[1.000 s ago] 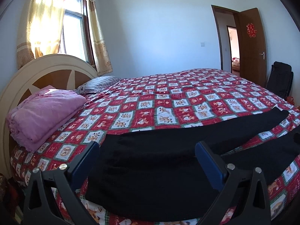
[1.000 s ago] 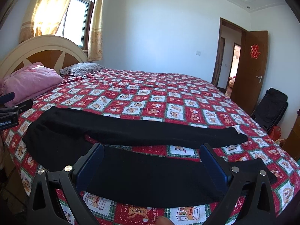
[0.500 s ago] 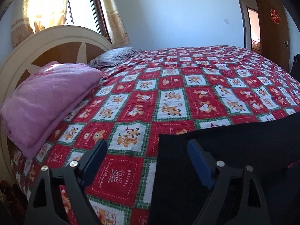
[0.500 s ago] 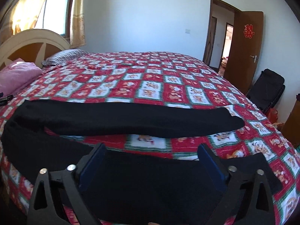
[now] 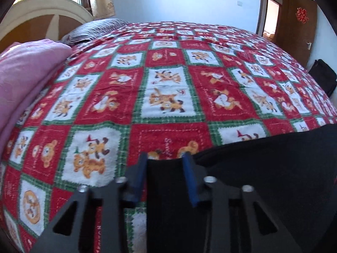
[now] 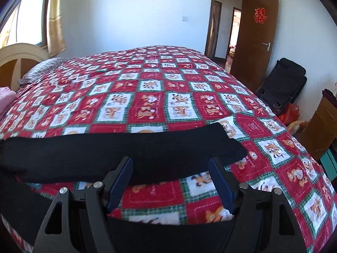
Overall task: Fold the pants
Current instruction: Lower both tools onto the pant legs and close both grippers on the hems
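Black pants (image 6: 126, 158) lie spread across the red patterned bedspread (image 5: 168, 84), both legs running left to right. In the left wrist view the pants' end (image 5: 263, 168) fills the lower right. My left gripper (image 5: 166, 177) points down at its corner. Its jaws are closing with a strip of black cloth between the blue pads (image 5: 190, 181); a wide gap remains. In the right wrist view my right gripper (image 6: 170, 183) hovers over the bedspread strip between the far leg and the near leg (image 6: 168, 236). Its jaws are closing slowly and hold nothing.
A folded pink blanket (image 5: 27, 73) and a striped pillow (image 5: 94, 29) lie by the headboard (image 5: 42, 10) on the left. Right of the bed stand a black folded chair (image 6: 284, 84), a cardboard box (image 6: 322, 126) and an open brown door (image 6: 257, 38).
The left gripper has moved left and down to the pants' corner, and its jaws have narrowed a lot. The right gripper has shifted right toward the cuffs, with its jaws slightly narrower.
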A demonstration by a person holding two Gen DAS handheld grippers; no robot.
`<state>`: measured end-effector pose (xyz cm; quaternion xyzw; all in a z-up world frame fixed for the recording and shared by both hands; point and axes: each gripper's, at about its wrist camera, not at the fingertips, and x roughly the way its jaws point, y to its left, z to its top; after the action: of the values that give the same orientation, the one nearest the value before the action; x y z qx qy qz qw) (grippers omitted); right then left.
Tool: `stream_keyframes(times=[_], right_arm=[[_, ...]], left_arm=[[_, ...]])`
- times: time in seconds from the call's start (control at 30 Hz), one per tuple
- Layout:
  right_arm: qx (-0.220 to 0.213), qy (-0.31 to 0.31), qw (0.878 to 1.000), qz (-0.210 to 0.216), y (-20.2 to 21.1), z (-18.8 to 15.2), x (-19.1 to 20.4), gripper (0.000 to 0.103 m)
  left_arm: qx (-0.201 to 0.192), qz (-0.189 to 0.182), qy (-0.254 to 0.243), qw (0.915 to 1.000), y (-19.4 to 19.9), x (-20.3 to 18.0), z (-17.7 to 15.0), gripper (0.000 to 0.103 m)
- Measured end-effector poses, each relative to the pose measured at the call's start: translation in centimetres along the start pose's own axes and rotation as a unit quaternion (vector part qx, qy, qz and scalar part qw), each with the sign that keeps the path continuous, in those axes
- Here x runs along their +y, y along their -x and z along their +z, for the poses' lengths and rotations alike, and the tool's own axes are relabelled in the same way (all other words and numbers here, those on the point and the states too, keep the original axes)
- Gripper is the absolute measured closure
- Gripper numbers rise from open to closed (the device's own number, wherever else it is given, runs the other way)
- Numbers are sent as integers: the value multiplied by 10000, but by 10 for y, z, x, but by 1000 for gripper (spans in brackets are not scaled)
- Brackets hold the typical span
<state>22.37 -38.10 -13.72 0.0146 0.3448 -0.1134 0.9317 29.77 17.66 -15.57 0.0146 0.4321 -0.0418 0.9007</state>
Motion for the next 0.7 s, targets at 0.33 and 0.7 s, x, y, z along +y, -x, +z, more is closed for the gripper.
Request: stream_keyframes(times=[0.33, 0.7], right_arm=[[572, -533, 9969, 57, -62, 25, -42, 51], [1118, -772, 9907, -90, -123, 44, -86, 39]], left_arm=[[-91, 97, -73, 9999, 2, 0, 1, 71], [-74, -150, -222, 9996, -2, -1, 3, 87]])
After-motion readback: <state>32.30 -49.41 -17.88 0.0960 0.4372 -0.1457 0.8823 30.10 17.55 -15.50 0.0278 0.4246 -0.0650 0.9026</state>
